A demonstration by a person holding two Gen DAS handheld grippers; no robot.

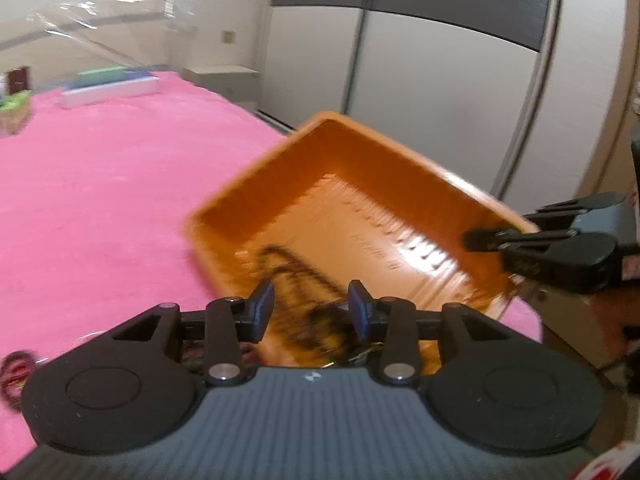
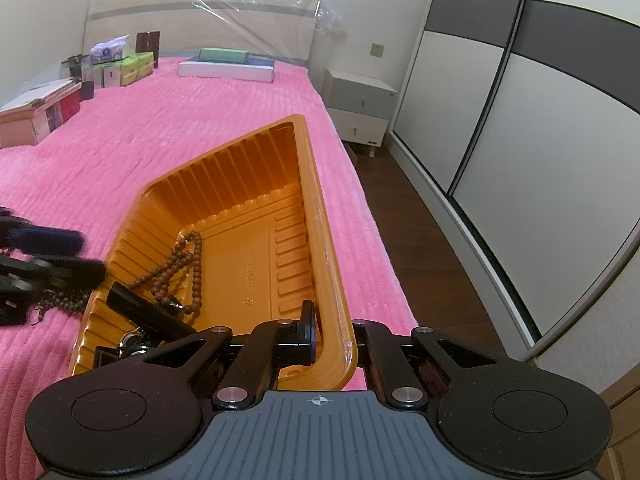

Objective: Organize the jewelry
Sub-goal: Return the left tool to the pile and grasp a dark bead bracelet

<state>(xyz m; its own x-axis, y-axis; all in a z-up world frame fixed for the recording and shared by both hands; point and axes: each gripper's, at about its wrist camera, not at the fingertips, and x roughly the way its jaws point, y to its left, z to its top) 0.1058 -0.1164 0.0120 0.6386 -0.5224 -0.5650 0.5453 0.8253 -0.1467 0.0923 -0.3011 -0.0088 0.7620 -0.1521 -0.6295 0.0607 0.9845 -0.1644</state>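
Here, right claw (image 2: 334,340) grips tray (image 2: 256,200) rim — beads (image 2: 180,268) inside.

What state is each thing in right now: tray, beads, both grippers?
Orange tray: on the pink bedspread, its right rim clamped.
Right gripper: shut on the tray rim, one finger inside, one outside.
Left gripper: open, fingers apart above the tray's near end, holding nothing.
Brown bead strand: loose, piled inside the tray.
Second bead strand: on the bedspread, outside the tray.

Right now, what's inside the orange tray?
The orange tray holds brown bead strings, a black stick-shaped thing and something dark at the near end, partly hidden by the right claw.
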